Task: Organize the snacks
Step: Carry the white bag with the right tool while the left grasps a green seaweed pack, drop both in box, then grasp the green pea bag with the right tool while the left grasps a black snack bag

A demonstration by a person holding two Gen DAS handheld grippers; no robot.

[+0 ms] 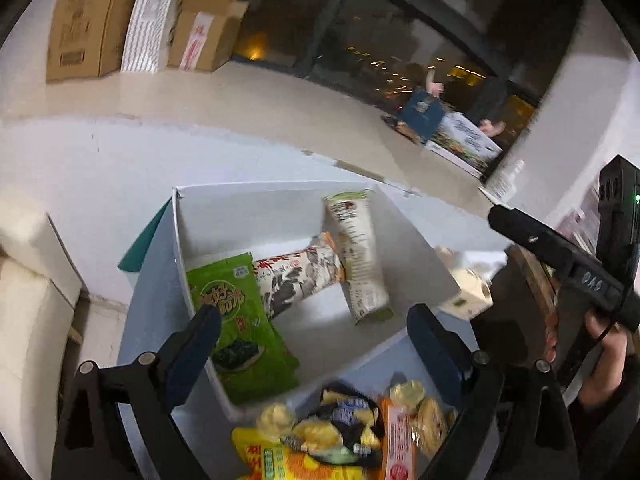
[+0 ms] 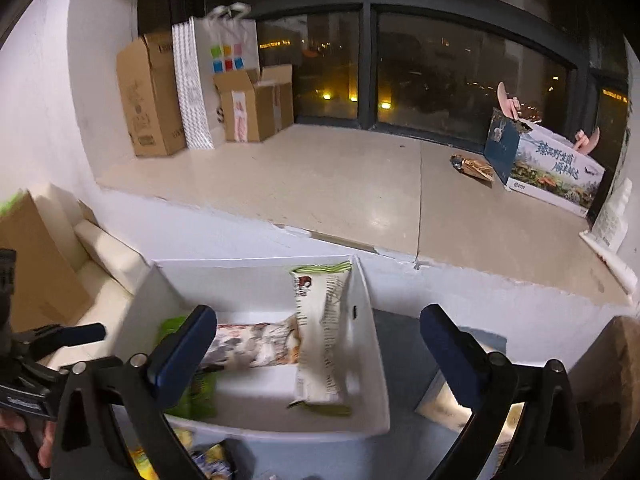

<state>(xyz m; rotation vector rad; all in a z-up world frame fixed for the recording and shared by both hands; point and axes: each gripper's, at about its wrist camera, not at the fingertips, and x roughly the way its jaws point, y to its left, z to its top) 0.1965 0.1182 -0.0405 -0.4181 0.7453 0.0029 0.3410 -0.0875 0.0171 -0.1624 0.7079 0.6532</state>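
A white box holds a green seaweed packet, a brown-and-white printed packet and a white-and-green packet leaning on the right wall. A pile of loose snacks lies in front of the box. My left gripper is open and empty above the box's near edge. My right gripper is open and empty over the box; it shows at the right of the left wrist view.
A cream carton stands right of the box. A white sofa is at the left. Behind, a raised sill carries cardboard boxes and a printed box.
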